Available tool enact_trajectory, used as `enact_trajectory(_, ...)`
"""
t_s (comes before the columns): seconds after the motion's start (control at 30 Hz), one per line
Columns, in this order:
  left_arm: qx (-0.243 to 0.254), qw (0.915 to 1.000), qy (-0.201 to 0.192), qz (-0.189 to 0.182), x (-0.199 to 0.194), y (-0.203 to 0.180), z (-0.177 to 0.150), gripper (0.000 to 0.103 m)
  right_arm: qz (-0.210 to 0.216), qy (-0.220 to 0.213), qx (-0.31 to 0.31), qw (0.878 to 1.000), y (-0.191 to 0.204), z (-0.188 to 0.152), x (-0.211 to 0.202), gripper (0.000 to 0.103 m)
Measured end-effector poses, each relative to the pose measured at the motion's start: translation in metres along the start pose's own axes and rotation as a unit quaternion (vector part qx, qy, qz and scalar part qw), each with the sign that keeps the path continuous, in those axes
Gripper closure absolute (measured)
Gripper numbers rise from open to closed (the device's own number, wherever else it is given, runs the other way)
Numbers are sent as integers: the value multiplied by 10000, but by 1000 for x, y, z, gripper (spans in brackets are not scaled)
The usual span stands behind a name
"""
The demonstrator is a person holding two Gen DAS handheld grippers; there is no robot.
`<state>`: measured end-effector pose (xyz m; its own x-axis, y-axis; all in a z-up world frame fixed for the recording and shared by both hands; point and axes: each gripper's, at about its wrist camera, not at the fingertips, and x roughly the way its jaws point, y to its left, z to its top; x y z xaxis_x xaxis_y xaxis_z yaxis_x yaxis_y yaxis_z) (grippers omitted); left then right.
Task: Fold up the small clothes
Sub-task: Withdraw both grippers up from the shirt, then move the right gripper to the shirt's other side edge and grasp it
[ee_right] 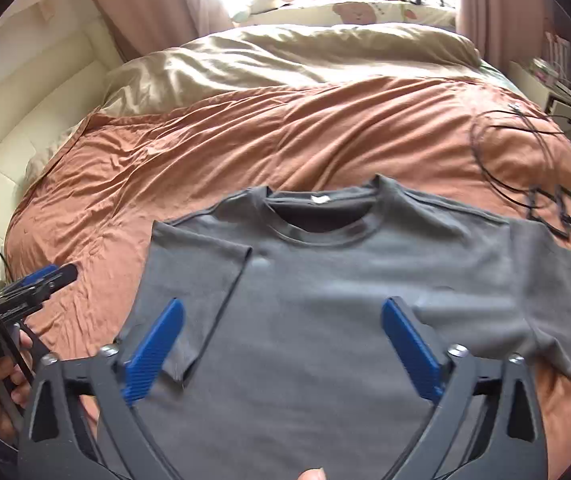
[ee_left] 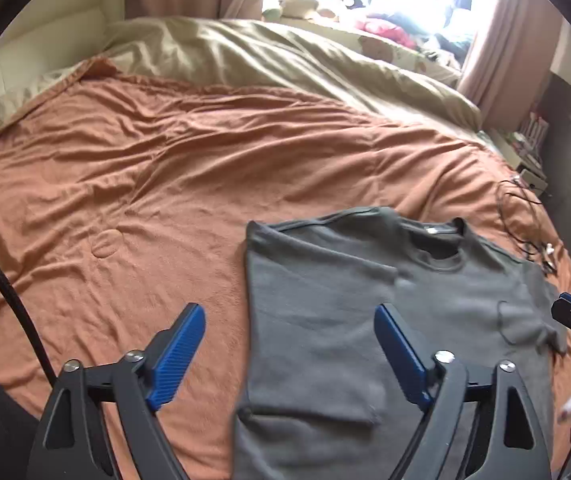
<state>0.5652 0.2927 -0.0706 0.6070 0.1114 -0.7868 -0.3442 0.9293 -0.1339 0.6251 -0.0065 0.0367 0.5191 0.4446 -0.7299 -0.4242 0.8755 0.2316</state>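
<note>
One grey T-shirt (ee_left: 365, 300) lies flat on the orange blanket (ee_left: 125, 184), right of my left claw (ee_left: 289, 336), whose two blue pads stand apart, holding nothing. From my right claw (ee_right: 283, 328), likewise spread and empty, one shirt lies near, one sleeve (ee_right: 197, 280) folded in, cables (ee_right: 525, 184) far right.

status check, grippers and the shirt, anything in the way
Left gripper open, empty. Right gripper open, empty. Grey t-shirt flat on orange blanket, one sleeve folded in, other spread. Black cables beside the spread sleeve, clear of it.
</note>
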Motion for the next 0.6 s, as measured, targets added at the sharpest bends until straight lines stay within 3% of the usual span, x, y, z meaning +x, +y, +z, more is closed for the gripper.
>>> enact_trajectory(0.1,-19,9999,-133,-69,-33,-13,-12,5,-50,-7,75,10000,-11,-14,-35,0)
enact_trajectory(0.3,-205,9989,-79,-415,-82,-39,-46,5,-199,62,272,9994,-36,-46,-98,0)
enact_trajectory(0.6,-98,9976,-112,-677,-130,-81,-87,5,-517,-165,343,9979,-64,-96,-180,0)
